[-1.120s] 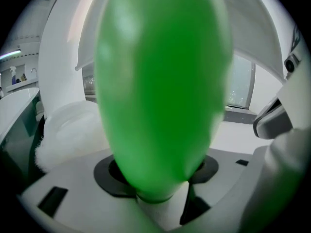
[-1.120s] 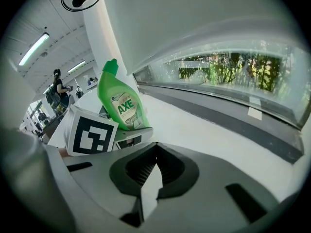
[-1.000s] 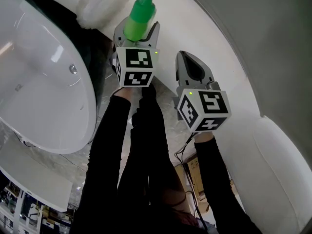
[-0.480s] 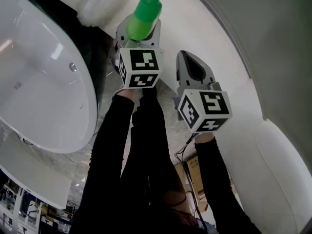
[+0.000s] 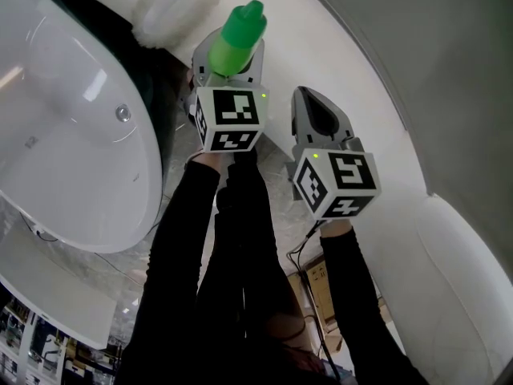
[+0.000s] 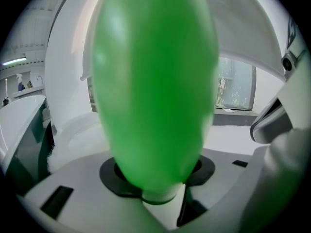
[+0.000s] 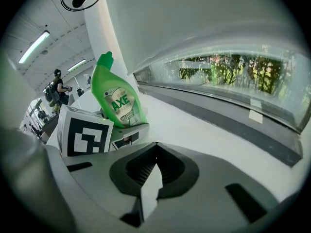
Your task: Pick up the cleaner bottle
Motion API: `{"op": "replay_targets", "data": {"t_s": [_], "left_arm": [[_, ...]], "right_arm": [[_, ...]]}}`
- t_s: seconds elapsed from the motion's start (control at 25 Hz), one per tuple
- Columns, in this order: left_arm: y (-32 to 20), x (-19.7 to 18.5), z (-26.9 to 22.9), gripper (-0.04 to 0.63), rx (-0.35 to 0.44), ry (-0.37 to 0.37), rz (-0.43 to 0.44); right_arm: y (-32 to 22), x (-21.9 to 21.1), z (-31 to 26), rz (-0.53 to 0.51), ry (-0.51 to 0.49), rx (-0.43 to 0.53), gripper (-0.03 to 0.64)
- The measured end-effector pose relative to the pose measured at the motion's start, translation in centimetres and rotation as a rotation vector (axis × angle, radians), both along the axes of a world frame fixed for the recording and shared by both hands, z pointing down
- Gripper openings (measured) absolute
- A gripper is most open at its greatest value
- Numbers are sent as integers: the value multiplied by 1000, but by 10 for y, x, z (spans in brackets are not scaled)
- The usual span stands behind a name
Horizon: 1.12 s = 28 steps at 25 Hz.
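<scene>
Nearest, the person's black sleeves [image 5: 188, 239] run up to two grey grippers. The right gripper [image 5: 309, 103] hangs idle over the white curved surface [image 5: 337, 38], its jaws together with nothing between them. Just beyond, the left gripper [image 5: 231, 61] has the green plastic cleaner bottle [image 5: 238, 32] between its jaws, which have just been closing and now press on its lower body. The bottle stands roughly upright, capped neck up. Whether its base has left the surface I cannot tell. Farther left lies a glossy white oval basin [image 5: 72, 135]. The grasp looks made, and the next move calls for a straight lift with a firm hold on the slick, tapering body.
</scene>
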<state>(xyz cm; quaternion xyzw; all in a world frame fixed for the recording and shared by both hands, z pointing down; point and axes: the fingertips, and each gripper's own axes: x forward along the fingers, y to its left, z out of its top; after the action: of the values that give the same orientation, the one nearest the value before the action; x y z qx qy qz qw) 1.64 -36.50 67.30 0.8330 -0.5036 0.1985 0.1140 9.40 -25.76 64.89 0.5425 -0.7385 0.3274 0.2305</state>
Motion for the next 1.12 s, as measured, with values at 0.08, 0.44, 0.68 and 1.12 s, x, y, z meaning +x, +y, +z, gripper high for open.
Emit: {"op": "replay_targets", "data": {"t_s": [0.08,0.44,0.68,1.12], "left_arm": [[1,0,-10,209,14,2,2],[8,-10,-78,209,76,2,38],[18,-16,-133,209,104,0,65],[50,-37,-230,209,144,-10,93]], "right_arm": [[1,0,-5,2,3,7,2],[9,-7,-47,24,-3,59,2],[14,-16,-92,19,-2,106,2],[29,-26,-178,9,-5,177,2]]}}
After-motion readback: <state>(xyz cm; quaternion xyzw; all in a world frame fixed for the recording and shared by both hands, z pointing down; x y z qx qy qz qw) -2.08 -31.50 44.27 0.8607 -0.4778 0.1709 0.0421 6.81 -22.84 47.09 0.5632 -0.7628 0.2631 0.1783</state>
